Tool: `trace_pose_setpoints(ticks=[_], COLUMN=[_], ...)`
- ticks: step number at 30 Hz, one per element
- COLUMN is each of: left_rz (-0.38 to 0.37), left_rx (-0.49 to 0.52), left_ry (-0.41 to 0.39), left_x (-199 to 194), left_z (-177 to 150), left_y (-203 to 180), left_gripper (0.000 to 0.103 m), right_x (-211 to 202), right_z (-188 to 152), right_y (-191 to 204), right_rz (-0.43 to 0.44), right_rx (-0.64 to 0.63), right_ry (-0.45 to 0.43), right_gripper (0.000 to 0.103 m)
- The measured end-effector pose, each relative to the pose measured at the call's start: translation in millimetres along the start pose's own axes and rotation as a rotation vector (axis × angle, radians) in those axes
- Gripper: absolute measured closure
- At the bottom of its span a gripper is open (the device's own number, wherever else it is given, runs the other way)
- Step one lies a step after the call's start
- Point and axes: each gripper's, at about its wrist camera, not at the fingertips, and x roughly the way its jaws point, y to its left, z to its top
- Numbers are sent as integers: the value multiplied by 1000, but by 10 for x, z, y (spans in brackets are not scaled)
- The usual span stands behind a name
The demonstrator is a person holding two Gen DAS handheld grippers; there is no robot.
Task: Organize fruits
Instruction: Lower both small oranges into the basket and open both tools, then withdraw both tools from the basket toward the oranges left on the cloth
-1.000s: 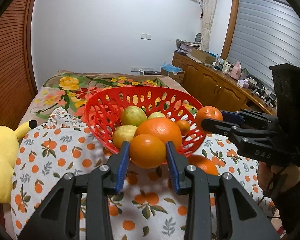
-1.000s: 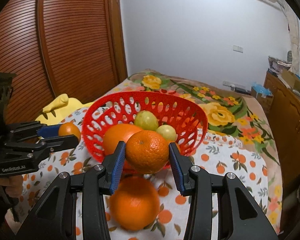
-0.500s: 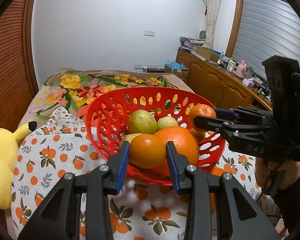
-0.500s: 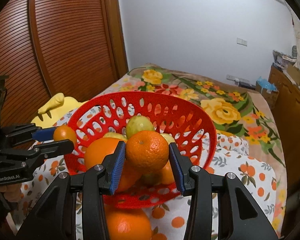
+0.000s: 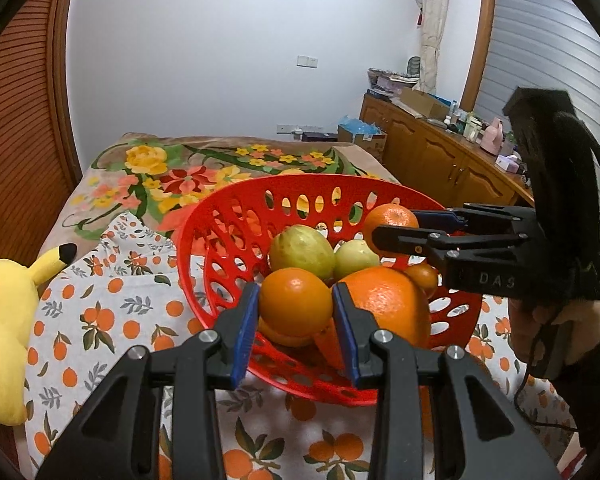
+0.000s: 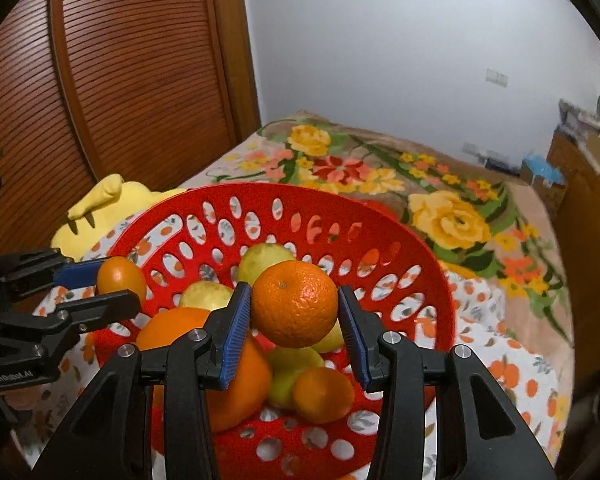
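Observation:
A red perforated basket (image 5: 228,208) (image 6: 284,192) stands on an orange-print cloth and holds a large orange (image 5: 388,308), two yellow-green fruits (image 5: 302,252) and a small orange (image 6: 323,394). My left gripper (image 5: 295,300) is shut on a small smooth orange (image 5: 296,316), held over the basket's near-left side. My right gripper (image 6: 295,300) is shut on a dimpled orange (image 6: 296,312), hanging above the fruit pile. In each wrist view the other gripper reaches over the rim: the right gripper (image 5: 396,224) from the right, the left gripper (image 6: 118,286) from the left.
A yellow plush toy (image 5: 0,320) (image 6: 100,200) lies left of the basket on the orange-print cloth (image 5: 100,320). Behind is a floral blanket (image 5: 160,176). A slatted wooden door (image 6: 100,80) is at the left, a cluttered wooden cabinet (image 5: 440,152) at the right. A hand (image 5: 548,328) holds the right gripper.
Both grippers have moved forward and slightly down with their oranges, from in front of the basket to over it. The loose orange on the cloth has dropped out of the right wrist view.

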Motion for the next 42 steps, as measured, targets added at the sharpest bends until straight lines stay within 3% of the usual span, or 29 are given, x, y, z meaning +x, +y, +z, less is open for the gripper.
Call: trace_pose_setpoints(ticks=[13,17,33,42], left_rz=[9,1,43,36], left_rx=[-15,-29,9,20], left_ry=[2,14,29,10], left_x=[22,88,303,248], left_z=[1,25,239,247], left_y=[84,134,74,-15], left_gripper=[68,68,68,64], right_x=[127,45,-353,-601], right_z=[87,92,-36,-199], right_y=[-92,-98,-111,-62], right_rz=[9,-16,-100,-103], right_rx=[43,52,31,27], right_ry=[22,-7,-82,-105], right_gripper=[57,47,47,47])
